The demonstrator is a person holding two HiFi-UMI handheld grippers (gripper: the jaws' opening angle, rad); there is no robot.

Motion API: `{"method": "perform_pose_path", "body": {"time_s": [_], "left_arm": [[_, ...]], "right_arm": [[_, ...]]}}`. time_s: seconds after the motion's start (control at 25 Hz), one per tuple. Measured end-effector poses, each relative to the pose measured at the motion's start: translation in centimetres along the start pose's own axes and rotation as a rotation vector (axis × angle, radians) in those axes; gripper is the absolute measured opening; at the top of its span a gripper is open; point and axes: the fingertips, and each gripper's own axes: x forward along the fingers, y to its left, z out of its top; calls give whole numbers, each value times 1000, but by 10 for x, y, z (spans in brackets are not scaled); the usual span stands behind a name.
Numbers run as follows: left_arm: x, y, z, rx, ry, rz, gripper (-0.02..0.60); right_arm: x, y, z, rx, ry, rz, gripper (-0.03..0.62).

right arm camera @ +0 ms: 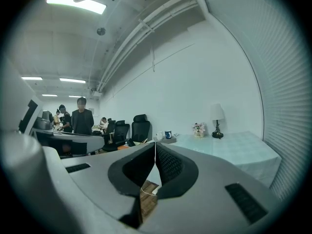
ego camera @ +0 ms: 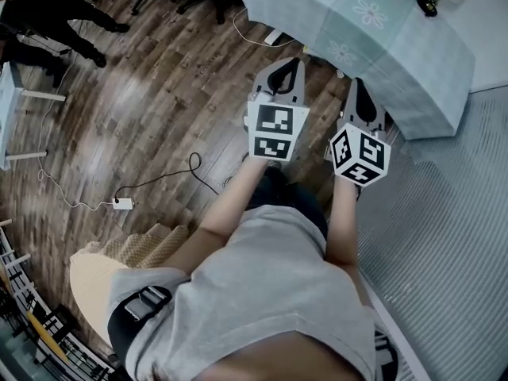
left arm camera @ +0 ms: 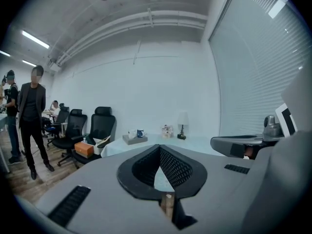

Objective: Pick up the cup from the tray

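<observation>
Left gripper (left arm camera: 159,147) and right gripper (right arm camera: 155,144): jaws closed, empty. Blue cup (left arm camera: 140,133) on tray (left arm camera: 130,141), 11 o'clock on bench (left arm camera: 204,143). Black square codes on marker cube (ego camera: 275,132).

The counter (ego camera: 413,54) stands straight ahead, its near half bare cloth with open air above it. At its far end, near the left edge, sits the tray (left arm camera: 134,139) with a white cup (left arm camera: 131,133) and a blue cup (left arm camera: 140,133). A flower ornament (right arm camera: 197,129) and a table lamp (right arm camera: 217,121) stand to the tray's right, apart from it. Slatted blinds (right arm camera: 287,82) close off the right side. Left of the counter, black office chairs (left arm camera: 102,126) and an orange box (left arm camera: 84,149) crowd the approach. A white power block (ego camera: 123,204) with its cable lies on the wooden floor (ego camera: 159,94).
</observation>
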Motion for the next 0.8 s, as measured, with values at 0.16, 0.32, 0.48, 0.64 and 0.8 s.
{"method": "perform_pose_path", "body": {"time_s": [0.16,0.32,0.48,0.64,0.8], "left_arm": [[24,22,3,1,0,15,5],[46,35,8,-3,-3,32,5],[68,42,9,-12,2,42,5],[98,52,11,-16,11,56,5],[137,66,31,-24,13,70,5]], "right_arm": [[30,-3,7,-8,-8,-6,8],[57,-9,10,-3,-9,0,8],[84,-11,11,-7,2,18,8],[119,-16,14,-9,5,43,8],[166,-22,31,-13,11,67,8]]}}
